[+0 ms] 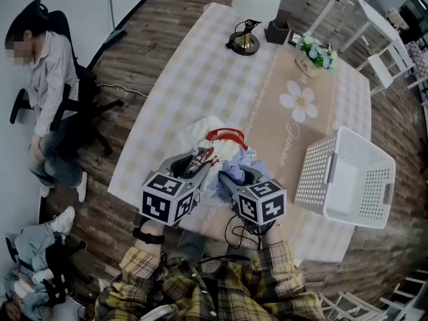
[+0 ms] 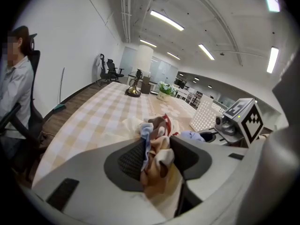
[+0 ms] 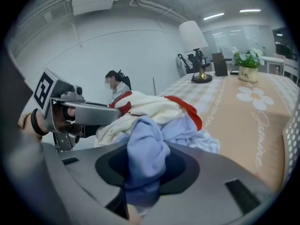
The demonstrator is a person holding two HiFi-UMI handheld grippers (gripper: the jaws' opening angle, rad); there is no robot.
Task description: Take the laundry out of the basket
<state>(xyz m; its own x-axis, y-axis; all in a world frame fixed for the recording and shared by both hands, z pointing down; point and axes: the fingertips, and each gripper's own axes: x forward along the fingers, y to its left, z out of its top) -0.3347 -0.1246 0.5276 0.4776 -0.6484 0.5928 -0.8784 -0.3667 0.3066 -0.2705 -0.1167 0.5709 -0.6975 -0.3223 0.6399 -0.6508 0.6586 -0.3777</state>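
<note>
A pile of laundry (image 1: 217,142) lies on the checked tablecloth (image 1: 194,79) near the table's front edge: a cream garment with red trim (image 3: 150,108), pale blue cloth and a patterned piece. My left gripper (image 1: 198,163) is shut on a bunch of cream, brown and blue cloth (image 2: 157,146) at the pile's left side. My right gripper (image 1: 234,172) is shut on a fold of pale blue cloth (image 3: 145,149) at the pile's right side. The white laundry basket (image 1: 348,179) lies tipped on its side at the right, its mouth toward the pile, with nothing visible in it.
A table lamp (image 1: 245,41), a dark box (image 1: 277,31) and a potted flower plant (image 1: 315,53) stand at the table's far end. A person sits in an office chair (image 1: 47,92) left of the table. White chairs (image 1: 388,52) stand at the far right.
</note>
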